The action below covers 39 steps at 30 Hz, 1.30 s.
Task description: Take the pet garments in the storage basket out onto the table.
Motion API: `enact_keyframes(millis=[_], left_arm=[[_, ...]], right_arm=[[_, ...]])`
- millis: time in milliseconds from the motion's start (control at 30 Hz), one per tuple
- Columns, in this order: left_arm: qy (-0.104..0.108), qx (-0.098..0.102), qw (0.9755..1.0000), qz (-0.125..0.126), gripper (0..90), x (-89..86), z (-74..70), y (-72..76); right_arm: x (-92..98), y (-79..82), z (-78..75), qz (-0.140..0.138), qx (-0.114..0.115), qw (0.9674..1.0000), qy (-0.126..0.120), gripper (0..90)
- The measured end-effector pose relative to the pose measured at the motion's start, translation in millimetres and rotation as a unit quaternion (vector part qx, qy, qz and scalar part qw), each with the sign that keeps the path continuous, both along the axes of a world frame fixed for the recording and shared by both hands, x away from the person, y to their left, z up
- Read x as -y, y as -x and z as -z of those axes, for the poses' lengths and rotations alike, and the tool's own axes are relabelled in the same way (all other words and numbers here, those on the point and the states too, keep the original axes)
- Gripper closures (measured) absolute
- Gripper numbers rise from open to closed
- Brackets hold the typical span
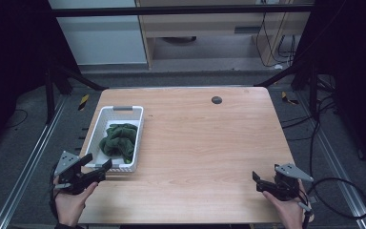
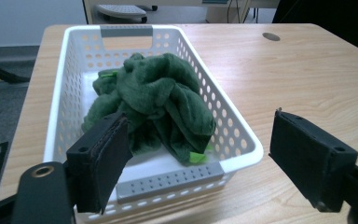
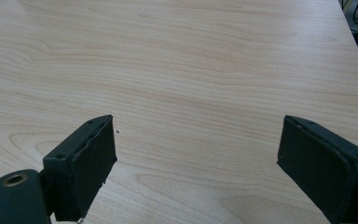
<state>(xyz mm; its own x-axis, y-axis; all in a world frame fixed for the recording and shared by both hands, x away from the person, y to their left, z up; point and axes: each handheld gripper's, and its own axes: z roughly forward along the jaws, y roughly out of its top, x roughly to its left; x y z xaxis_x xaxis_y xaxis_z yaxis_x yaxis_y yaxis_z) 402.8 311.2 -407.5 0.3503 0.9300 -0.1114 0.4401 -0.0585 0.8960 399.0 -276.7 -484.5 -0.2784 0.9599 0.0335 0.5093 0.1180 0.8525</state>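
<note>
Two grippers wait, empty, at the tabletop's near edge.
From above, the left gripper sits at the near-left corner, just short of the white basket holding a crumpled green cloth. Its own view shows jaws spread wide, the basket's near rim between them and the cloth. The right gripper gapes over bare wood, probably idle.

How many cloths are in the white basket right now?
1 that I can make out: a crumpled dark green cloth lying in the white basket at the table's left side. Another could be hidden underneath.
</note>
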Motion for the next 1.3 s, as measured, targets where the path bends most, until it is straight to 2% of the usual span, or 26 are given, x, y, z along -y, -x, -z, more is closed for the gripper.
enact_keyframes(millis=[100,300,833,1300], left_arm=[[0.003,0.0,1.0,0.001,18.7,-2.2,-3.4,-3.0],[-0.004,-0.007,1.0,0.004,17.9,-3.2,-7.3,-11.1],[-0.032,-0.019,0.9993,0.009,16.3,3.2,-20.4,-34.6],[-0.062,-0.038,0.9973,0.015,14.9,6.2,-28.1,-50.2]], right_arm=[[-0.4,0.0,0.4,0.0,-0.002,1.0,0.001,11.0],[-0.9,0.0,0.2,0.001,-0.003,1.0,0.001,10.6],[-0.5,-0.8,0.6,-0.003,-0.004,1.0,0.006,10.0],[-0.9,-2.2,1.5,-0.007,-0.007,0.9999,0.008,9.5]])
